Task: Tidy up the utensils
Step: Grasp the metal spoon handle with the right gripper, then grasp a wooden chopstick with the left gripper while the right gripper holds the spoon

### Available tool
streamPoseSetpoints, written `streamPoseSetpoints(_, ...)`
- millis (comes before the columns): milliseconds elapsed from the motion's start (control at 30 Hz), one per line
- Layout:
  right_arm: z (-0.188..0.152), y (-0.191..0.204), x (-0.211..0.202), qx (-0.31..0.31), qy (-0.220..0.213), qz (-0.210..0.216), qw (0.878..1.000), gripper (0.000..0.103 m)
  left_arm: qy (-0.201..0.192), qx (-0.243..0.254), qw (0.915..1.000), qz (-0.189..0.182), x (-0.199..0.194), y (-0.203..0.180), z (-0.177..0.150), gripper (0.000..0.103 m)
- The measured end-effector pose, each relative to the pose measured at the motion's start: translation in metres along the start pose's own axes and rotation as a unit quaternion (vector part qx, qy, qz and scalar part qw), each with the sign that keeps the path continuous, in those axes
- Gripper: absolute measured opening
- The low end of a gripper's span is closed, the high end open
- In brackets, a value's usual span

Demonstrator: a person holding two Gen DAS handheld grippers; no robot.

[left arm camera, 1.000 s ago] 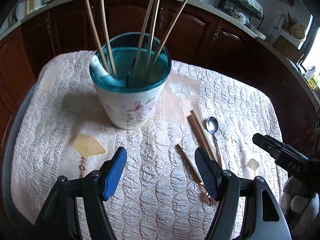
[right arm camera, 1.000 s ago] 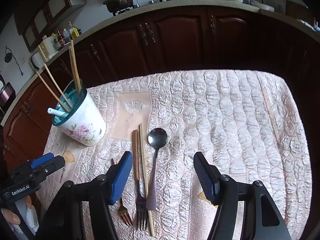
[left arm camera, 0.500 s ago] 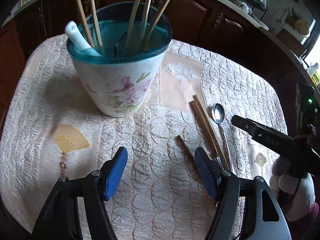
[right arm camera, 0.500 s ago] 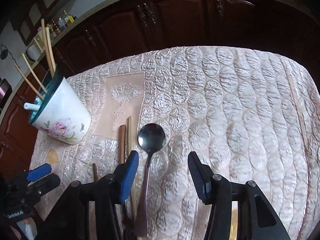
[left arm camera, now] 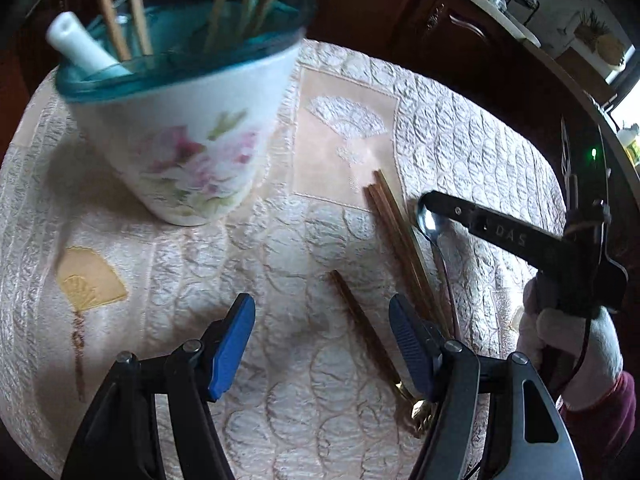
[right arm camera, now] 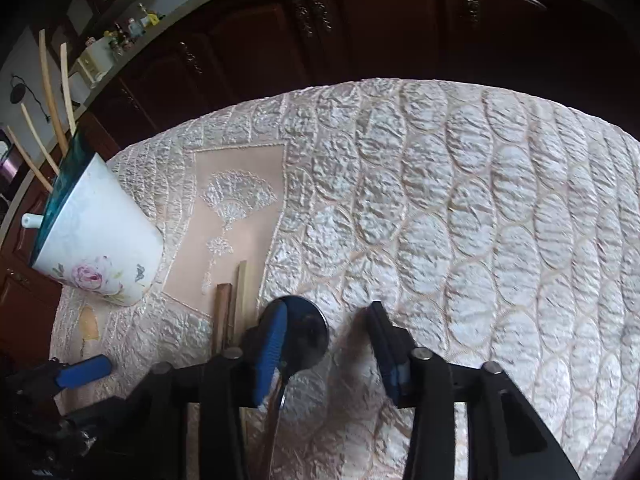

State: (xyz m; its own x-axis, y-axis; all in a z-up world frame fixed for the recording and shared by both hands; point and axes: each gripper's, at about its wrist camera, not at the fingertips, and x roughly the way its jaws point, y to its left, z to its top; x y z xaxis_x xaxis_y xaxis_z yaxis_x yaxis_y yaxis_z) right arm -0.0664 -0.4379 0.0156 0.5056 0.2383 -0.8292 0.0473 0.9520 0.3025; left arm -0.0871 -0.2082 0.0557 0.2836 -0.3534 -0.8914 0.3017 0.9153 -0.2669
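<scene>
Left claw (left arm camera: 322,338) hangs over the quilted cloth (left arm camera: 280,240) on the surface, blue pads wide apart, nothing between them but cloth. A brown-handled fork (left arm camera: 368,340) lies just inside its right pad, tines toward the camera, partly hidden by that pad.

Right claw (right arm camera: 324,344) is low over the spoon (right arm camera: 308,336). Its jaws have just been closing but a gap shows between the pads. The spoon bowl sits between them, close against the left pad; the right pad is clear of it. Cannot tell if the left pad touches. The spoon handle runs back under the claw. In the left wrist view the right claw (left arm camera: 430,204) tip is at the spoon (left arm camera: 430,222) bowl, and a gloved hand (left arm camera: 572,344) with a dark red sleeve grips its body.

Two long brown and tan handles (left arm camera: 400,248) lie side by side just left of the spoon, roughly parallel to it; their far ends reach the plain pink panel of the cloth. In the right wrist view they (right arm camera: 232,312) run beside the left pad.

The floral holder cup (left arm camera: 184,128) with teal rim stands on the cloth, well apart from the loose utensils, to their left. It holds several chopsticks (left arm camera: 120,12) and a white handle (left arm camera: 80,46). Same cup (right arm camera: 92,252) at left edge of the right wrist view.

Dark wood cabinets (right arm camera: 360,32) behind.
</scene>
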Motion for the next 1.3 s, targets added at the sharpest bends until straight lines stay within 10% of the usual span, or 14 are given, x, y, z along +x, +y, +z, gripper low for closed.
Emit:
streamPoseSetpoints(233,-0.005,-0.007,-0.004,0.008,-0.007,0.023,1.000,0.008,0.021,0.009,0.9997,-0.005,0.019,-0.009,0.003,0.052)
streamPoseSetpoints(467,-0.018,-0.037,-0.026,0.040,-0.046,0.034,0.998,0.011,0.022,0.028,0.9994,0.002,0.032,-0.026,0.008,0.029)
streamPoseSetpoints(567,-0.012,-0.031,-0.021,0.022,-0.040,0.067,0.997,0.028,0.025,0.045,0.9987,-0.001,0.037,-0.035,0.008,0.014)
streamPoseSetpoints(800,-0.003,-0.007,0.008,-0.033,-0.018,0.094,0.995,0.029,0.031,0.043,0.9984,-0.020,0.037,-0.035,0.006,0.013)
streamPoseSetpoints(900,0.000,-0.002,0.012,-0.045,-0.007,0.107,0.993,0.011,0.034,0.040,0.9984,-0.022,0.038,-0.035,0.007,0.013)
streamPoseSetpoints(1300,-0.046,-0.058,-0.044,0.032,-0.024,0.072,0.997,0.008,0.037,0.045,0.9980,-0.023,0.037,-0.029,0.008,0.014)
